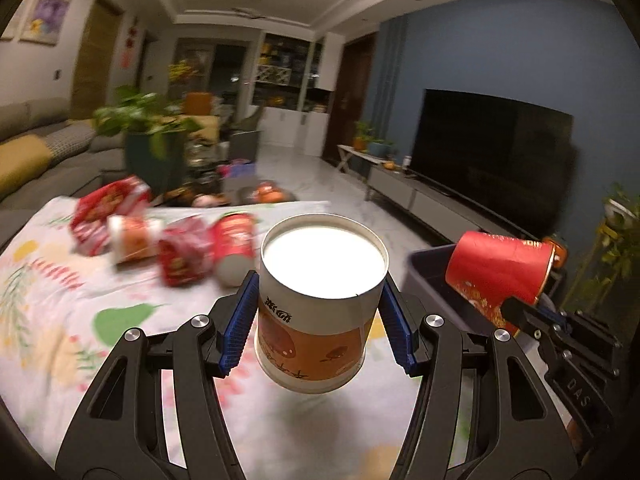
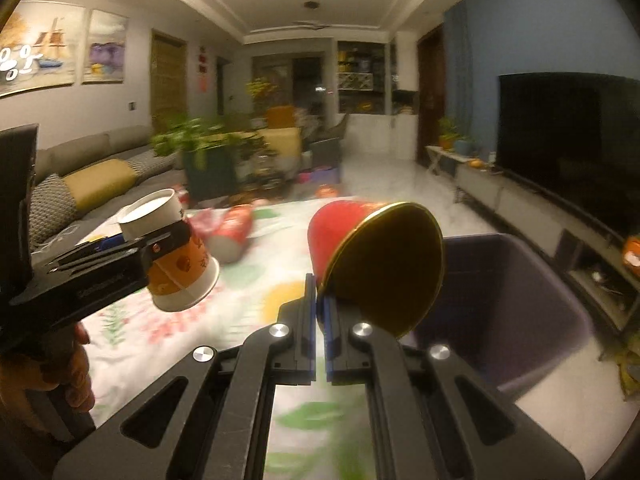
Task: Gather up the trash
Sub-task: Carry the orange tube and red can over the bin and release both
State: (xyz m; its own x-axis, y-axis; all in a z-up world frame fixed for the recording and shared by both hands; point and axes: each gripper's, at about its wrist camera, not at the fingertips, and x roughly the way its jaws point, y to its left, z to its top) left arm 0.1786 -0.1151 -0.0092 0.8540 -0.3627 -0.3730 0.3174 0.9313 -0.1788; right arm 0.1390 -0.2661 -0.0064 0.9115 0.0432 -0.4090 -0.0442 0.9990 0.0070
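Above a table draped in a floral cloth (image 1: 48, 320), two hand-held grippers carry paper cups. Left gripper (image 1: 320, 312): blue pads pressed against both sides of a white-and-orange cup (image 1: 316, 320), held upside down, pale base up. Right gripper (image 2: 319, 304): jaws pressed together, pinching the rim of a red cup (image 2: 340, 232) with a gold-lined interior, tilted on its side beside the dark bin (image 2: 520, 288) that stands off the table's right edge. Near the far edge, left of centre, lie red wrappers (image 1: 108, 208) and a toppled red cup (image 1: 234, 240), blurred. A hand (image 2: 76, 368) grips the left tool's handle.
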